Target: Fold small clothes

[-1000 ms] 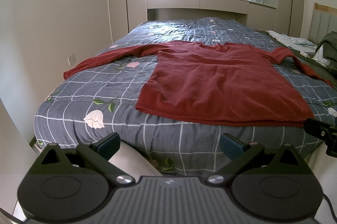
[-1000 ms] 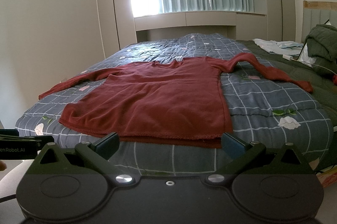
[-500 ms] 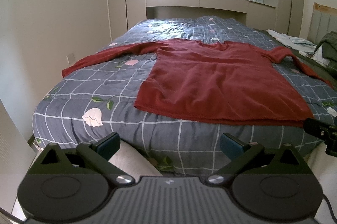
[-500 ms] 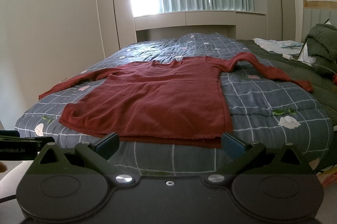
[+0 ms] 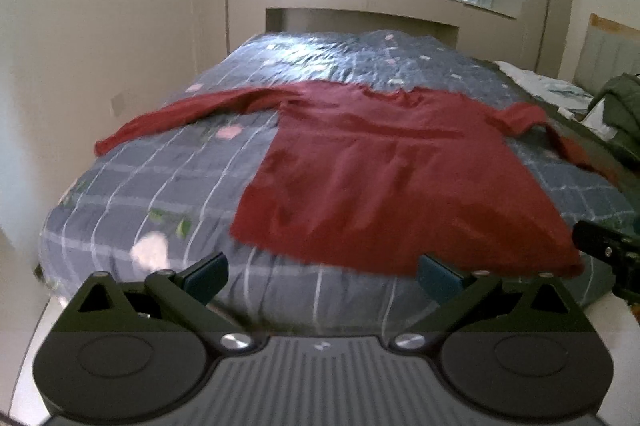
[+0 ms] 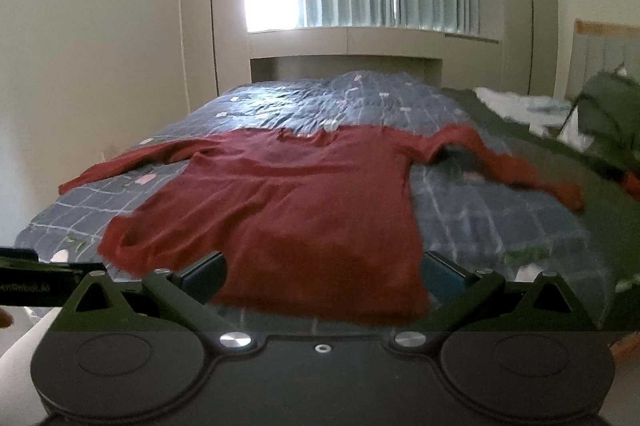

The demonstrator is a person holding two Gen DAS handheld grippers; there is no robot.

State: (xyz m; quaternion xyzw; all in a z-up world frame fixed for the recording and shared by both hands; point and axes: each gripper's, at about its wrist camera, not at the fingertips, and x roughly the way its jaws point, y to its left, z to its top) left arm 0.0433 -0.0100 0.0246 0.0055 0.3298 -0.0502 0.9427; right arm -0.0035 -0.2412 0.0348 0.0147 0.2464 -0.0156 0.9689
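A red shirt [image 5: 384,185] is lying flat on the bed [image 5: 168,185], sleeves spread, hem nearest. The left gripper [image 5: 322,272] and right gripper [image 6: 322,272] are hovering wide open, holding nothing. Pinching the quilt along with the hem would likely be dragging the bedding and wrinkling the fold.

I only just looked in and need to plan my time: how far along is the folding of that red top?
Done: the red top lies spread flat on the bed, sleeves out. In hand: nothing; the left gripper and right gripper are open near the hem, short of the cloth. Left: every fold, sleeves and body.
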